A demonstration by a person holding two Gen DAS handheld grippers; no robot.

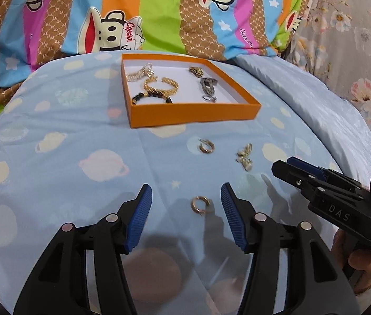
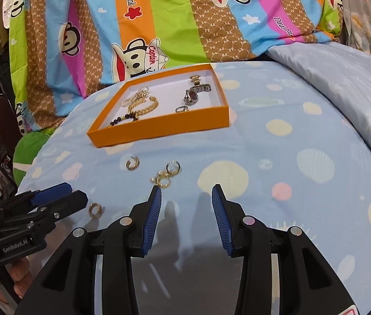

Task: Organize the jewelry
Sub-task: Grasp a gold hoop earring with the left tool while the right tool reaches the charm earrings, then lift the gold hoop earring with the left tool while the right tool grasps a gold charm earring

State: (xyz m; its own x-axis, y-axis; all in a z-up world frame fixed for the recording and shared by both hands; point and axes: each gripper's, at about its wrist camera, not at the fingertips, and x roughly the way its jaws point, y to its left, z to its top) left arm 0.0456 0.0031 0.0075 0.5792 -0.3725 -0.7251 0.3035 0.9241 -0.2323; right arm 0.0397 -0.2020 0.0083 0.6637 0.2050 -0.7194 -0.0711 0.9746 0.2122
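The left hand-held gripper [image 1: 186, 199] hangs low over a light blue bedspread [image 1: 67, 157], its 2 blue-padded fingers [image 1: 143, 210] spread wide around a small gold ring [image 1: 199, 204] that lies untouched between them. The right hand-held gripper [image 2: 186, 199] is likewise spread wide and holds nothing; a cluster of gold rings [image 2: 165, 174] lies just beyond its fingertips. Another gold hoop [image 2: 132, 163] rests alone between the cluster and the orange tray [image 2: 159, 128]. The tray sits farther back on the bed and holds gold chains [image 1: 156, 84], a dark beaded bracelet [image 1: 151, 97], a watch [image 2: 192, 95] and a silver ring [image 2: 181, 109]. Readable writing: "DAS" on the right tool's body, "GenRobot.AI" on the left tool's body, and "Captain" and "Daul frank" on the striped monkey-print bedding [image 2: 159, 13].
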